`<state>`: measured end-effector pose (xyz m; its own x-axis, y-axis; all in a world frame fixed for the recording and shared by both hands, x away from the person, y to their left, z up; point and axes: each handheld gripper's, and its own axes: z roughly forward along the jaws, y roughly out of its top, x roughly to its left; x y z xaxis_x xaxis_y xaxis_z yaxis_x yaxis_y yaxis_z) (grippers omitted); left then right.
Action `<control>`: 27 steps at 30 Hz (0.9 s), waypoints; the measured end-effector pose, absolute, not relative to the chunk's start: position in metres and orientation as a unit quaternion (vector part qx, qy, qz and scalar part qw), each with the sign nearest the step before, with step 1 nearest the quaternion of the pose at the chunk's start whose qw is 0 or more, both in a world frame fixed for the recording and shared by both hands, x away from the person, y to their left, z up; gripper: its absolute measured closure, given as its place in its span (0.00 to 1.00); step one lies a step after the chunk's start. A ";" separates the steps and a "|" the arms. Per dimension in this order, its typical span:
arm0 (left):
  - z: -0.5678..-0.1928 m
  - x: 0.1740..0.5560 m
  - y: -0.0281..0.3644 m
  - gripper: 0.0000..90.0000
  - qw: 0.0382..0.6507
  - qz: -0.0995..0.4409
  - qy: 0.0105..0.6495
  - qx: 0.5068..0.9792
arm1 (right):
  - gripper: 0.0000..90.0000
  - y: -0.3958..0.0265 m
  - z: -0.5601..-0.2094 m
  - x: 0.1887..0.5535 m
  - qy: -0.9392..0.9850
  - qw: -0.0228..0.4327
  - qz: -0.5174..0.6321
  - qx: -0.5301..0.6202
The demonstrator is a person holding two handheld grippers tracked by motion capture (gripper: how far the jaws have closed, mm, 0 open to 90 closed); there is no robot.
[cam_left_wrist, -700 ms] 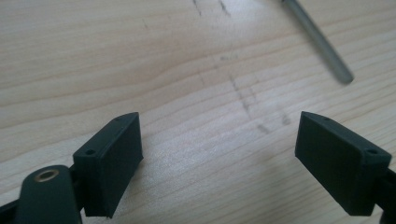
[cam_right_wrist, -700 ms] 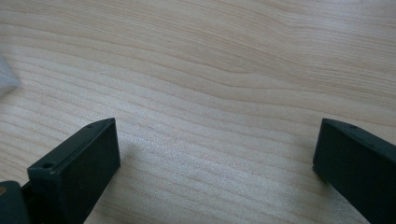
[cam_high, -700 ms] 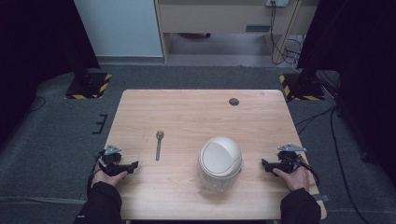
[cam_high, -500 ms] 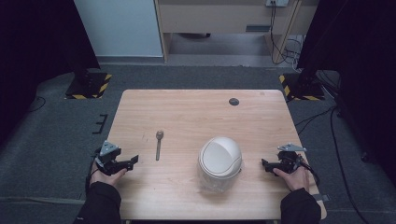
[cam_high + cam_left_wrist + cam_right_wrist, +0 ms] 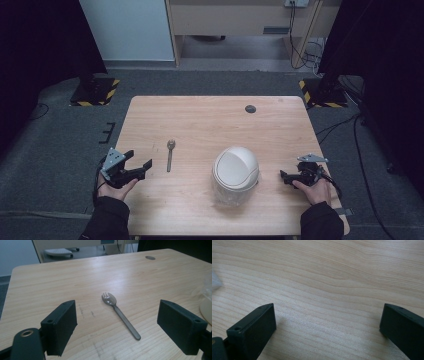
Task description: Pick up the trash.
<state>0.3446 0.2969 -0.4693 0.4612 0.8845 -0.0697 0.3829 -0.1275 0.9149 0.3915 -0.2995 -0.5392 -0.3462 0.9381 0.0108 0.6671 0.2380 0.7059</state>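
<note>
Spoon (image 5: pixel 119 314): flat on tabletop (image 5: pixel 210 120), ahead of and between the left gripper (image 5: pixel 139 167) jaws, open and empty; handle end nearest. Right gripper (image 5: pixel 286 176): open, empty, farther off.

Left black two-jaw gripper (image 5: pixel 142 166), held in the person's left hand (image 5: pixel 114 186), lifted off the light wooden table (image 5: pixel 210 120) and tilted since the earliest picture. Its grey three-cornered plate rose at the outer side, and its wide-apart jaws swung toward the small brown plastic spork (image 5: pixel 170 155).
</note>
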 end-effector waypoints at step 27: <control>-0.421 0.328 0.234 0.22 0.588 0.264 0.348 0.681 | 0.01 -0.299 -0.539 0.391 0.757 0.215 0.316 0.531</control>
<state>0.3277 0.2343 -0.4214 0.6192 0.7837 -0.0491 0.1636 -0.0675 0.9842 0.3915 -0.2993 -0.5392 -0.3448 0.9386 0.0109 0.6673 0.2369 0.7061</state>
